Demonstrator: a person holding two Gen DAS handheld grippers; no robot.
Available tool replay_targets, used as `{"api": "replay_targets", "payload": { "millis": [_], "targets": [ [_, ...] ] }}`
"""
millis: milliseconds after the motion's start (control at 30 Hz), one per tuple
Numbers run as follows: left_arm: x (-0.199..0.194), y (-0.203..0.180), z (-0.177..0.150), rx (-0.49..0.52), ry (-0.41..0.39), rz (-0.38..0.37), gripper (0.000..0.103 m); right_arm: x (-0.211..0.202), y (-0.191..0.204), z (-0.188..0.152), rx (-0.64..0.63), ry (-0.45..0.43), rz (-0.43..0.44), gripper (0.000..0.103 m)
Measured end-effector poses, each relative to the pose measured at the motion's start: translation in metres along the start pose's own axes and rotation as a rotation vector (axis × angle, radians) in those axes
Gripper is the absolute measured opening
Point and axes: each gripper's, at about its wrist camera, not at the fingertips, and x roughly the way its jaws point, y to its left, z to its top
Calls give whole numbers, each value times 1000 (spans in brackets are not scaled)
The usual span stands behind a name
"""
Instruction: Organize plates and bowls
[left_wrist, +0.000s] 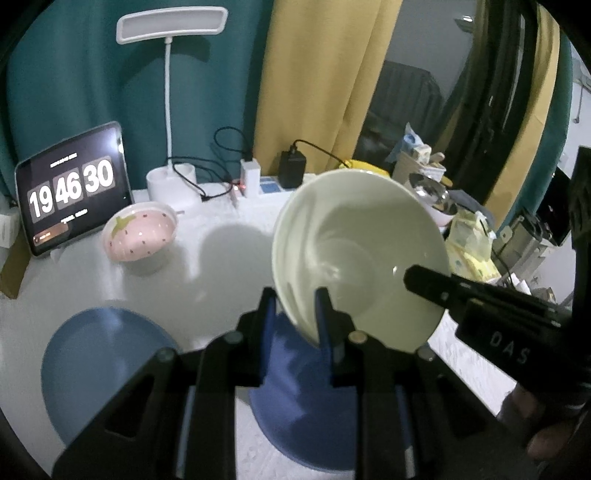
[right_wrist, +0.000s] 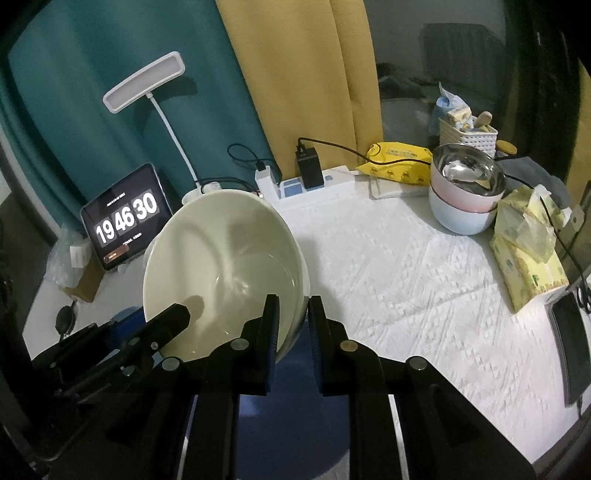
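Because you have a pale green bowl (left_wrist: 354, 258) pinched at opposite edges, each pair of tongs is drawn narrow on its rim: the left gripper (left_wrist: 295, 314) clamps the near-left edge and the right gripper (right_wrist: 293, 321) the near-right edge, one finger inside the wall and one outside. Held this way the bowl hangs clear of the table, tipped so its mouth faces back toward you, and sharing the load between two points likely keeps a smooth, heavy rim from slipping. Directly beneath it sits a dark blue plate (left_wrist: 295, 387), and just to the left a lighter blue plate (left_wrist: 96, 365) lies flat on the white table (right_wrist: 406, 280), so you seem to be carrying the bowl over the plates toward a resting spot. Farther back on the left stands a pink strawberry bowl (left_wrist: 140, 232); far right, a stack of bowls (right_wrist: 465, 195) with a steel one uppermost suggests where bowls gather.
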Motion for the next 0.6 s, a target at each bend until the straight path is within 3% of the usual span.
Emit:
{"api": "replay_targets", "payload": {
  "millis": [600],
  "targets": [
    [0, -7, -31, 8, 53, -4, 22, -2, -10, -34, 31, 41, -3, 17]
  ]
}}
